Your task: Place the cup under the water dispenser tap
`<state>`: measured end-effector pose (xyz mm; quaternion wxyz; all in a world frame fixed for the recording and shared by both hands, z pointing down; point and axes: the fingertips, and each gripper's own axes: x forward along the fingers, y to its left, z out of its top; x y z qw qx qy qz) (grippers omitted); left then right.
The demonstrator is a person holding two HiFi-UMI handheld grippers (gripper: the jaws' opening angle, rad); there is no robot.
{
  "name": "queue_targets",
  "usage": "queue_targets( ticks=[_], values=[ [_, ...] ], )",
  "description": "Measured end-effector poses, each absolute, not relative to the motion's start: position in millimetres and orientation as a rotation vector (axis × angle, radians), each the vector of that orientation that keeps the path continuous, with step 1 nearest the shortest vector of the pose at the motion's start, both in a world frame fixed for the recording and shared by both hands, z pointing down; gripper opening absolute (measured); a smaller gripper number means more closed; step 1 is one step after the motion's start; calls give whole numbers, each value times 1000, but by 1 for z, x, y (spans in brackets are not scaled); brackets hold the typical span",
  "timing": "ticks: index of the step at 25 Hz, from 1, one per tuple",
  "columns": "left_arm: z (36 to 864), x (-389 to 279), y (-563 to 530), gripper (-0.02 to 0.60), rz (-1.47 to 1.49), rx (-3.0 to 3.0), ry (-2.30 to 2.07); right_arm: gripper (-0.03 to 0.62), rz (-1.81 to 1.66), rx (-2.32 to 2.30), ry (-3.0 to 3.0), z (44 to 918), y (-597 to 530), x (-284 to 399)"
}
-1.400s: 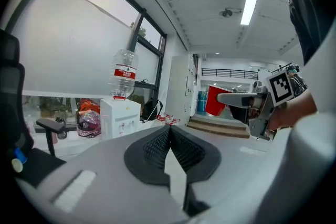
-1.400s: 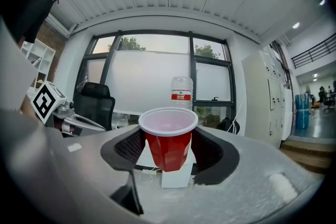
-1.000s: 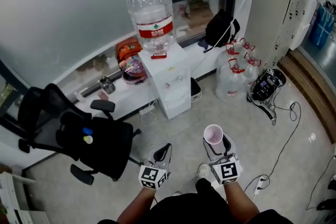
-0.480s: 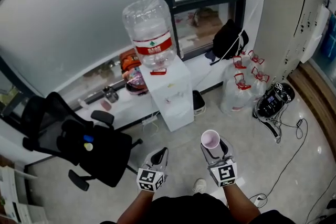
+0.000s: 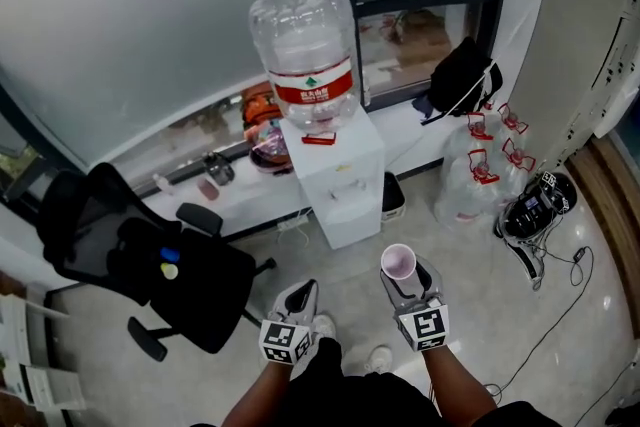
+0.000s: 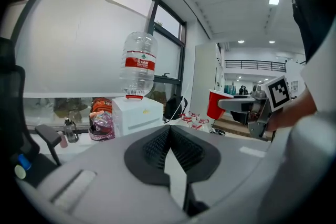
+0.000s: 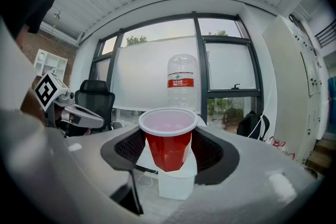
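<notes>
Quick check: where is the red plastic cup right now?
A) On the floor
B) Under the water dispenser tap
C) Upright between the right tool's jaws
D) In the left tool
C: the red plastic cup stands upright, clamped between the jaws of the right tool, short of the white water dispenser.

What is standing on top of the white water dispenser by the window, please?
A large clear water bottle with a red label stands upside down on the dispenser, its neck in a red collar. The mouth itself is covered.
</notes>
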<state>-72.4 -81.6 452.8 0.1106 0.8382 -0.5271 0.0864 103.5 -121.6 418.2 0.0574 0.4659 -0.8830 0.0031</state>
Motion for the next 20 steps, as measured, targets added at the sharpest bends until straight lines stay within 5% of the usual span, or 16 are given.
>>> queue_targets(
  ticks=[20],
  values=[
    [544,-160,-207,17,247,2422,-1493,276,199,1430,-2570,540,-256,7]
  ],
)
